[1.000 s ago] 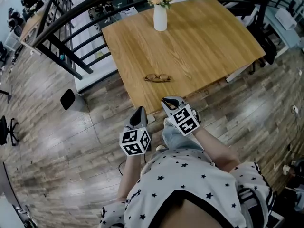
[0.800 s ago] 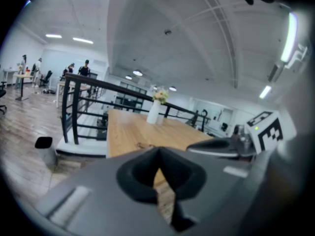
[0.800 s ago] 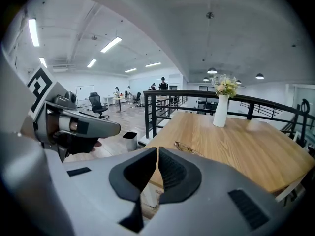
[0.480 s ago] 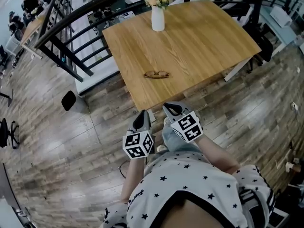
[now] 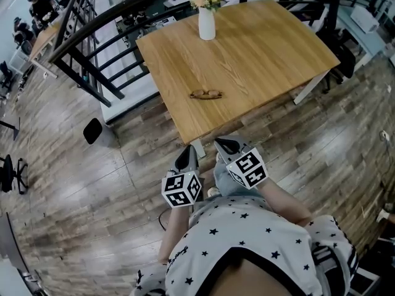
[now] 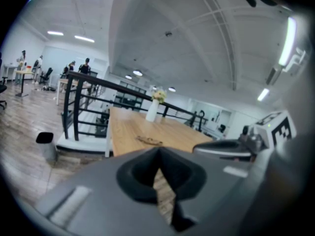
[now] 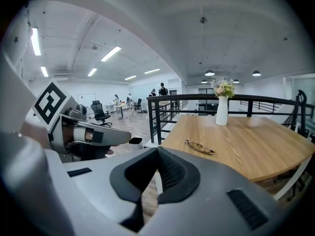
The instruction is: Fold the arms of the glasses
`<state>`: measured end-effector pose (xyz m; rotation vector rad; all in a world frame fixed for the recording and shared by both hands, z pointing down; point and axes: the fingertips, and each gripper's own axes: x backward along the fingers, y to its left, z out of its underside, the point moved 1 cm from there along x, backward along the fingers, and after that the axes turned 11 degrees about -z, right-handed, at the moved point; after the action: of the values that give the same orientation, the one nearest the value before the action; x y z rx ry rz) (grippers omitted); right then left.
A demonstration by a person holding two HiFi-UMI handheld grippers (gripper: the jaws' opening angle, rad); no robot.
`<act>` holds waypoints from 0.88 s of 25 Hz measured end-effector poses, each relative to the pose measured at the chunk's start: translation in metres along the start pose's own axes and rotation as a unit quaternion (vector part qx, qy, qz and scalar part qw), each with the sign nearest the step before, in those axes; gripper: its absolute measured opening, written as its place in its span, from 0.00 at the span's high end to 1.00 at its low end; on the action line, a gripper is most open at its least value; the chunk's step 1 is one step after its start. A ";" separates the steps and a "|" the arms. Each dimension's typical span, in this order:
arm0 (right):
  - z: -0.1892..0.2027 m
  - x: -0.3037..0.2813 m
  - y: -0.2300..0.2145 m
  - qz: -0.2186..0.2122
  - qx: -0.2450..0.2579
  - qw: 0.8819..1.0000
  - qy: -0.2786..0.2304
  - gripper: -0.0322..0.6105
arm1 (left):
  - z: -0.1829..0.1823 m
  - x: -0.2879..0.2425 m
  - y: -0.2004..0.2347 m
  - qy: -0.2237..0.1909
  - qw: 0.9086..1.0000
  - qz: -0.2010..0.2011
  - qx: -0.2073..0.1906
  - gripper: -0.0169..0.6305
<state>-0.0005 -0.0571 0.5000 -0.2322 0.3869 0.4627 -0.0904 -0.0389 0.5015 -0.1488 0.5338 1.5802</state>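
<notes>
A pair of thin brown-framed glasses (image 5: 206, 94) lies near the front of the wooden table (image 5: 259, 48), and it also shows as the glasses (image 6: 149, 140) in the left gripper view and the glasses (image 7: 199, 147) in the right gripper view. Whether its arms are spread I cannot tell. My left gripper (image 5: 187, 152) is over the floor just short of the table's near edge, shut and holding nothing. Beside it, my right gripper (image 5: 224, 144) is shut and holds nothing. Both point towards the glasses from well short of them. The left gripper (image 6: 158, 151) and right gripper (image 7: 157, 150) show their jaws pressed together.
A white vase of flowers (image 5: 207, 22) stands at the table's far edge. A black railing (image 5: 92, 73) runs behind and left of the table, with a black bin (image 5: 92, 130) on the wood floor to the left. People sit at desks far off at the upper left.
Both grippers have drawn back a little from the table's near edge, and the right one no longer overlaps it. The glasses have not moved.
</notes>
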 end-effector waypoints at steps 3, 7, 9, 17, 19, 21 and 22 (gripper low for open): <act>-0.002 -0.002 0.003 0.001 0.014 1.000 0.003 0.93 | -0.001 0.000 0.003 -0.001 1.000 0.000 0.000 0.96; -0.009 -0.001 0.004 0.005 0.011 1.000 -0.006 0.93 | -0.003 0.000 0.005 -0.001 1.000 0.001 0.005 0.96; -0.012 0.000 0.004 0.005 0.010 1.000 -0.009 0.93 | -0.004 0.000 0.004 0.000 1.000 0.002 0.007 0.96; -0.013 0.004 -0.003 0.010 0.001 1.000 -0.020 0.93 | -0.002 -0.003 -0.002 0.001 1.000 0.008 0.004 0.96; -0.013 0.005 -0.005 0.011 0.000 1.000 -0.020 0.93 | -0.002 -0.004 -0.004 0.001 1.000 0.009 0.003 0.96; -0.013 0.006 -0.006 0.012 -0.002 1.000 -0.021 0.93 | -0.003 -0.005 -0.005 0.001 1.000 0.010 0.002 0.96; -0.013 0.006 -0.006 0.012 -0.002 1.000 -0.021 0.93 | -0.003 -0.005 -0.005 0.001 1.000 0.010 0.001 0.96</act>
<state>0.0036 -0.0639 0.4867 -0.2212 0.3485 0.4915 -0.0857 -0.0449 0.5000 -0.1440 0.5413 1.5991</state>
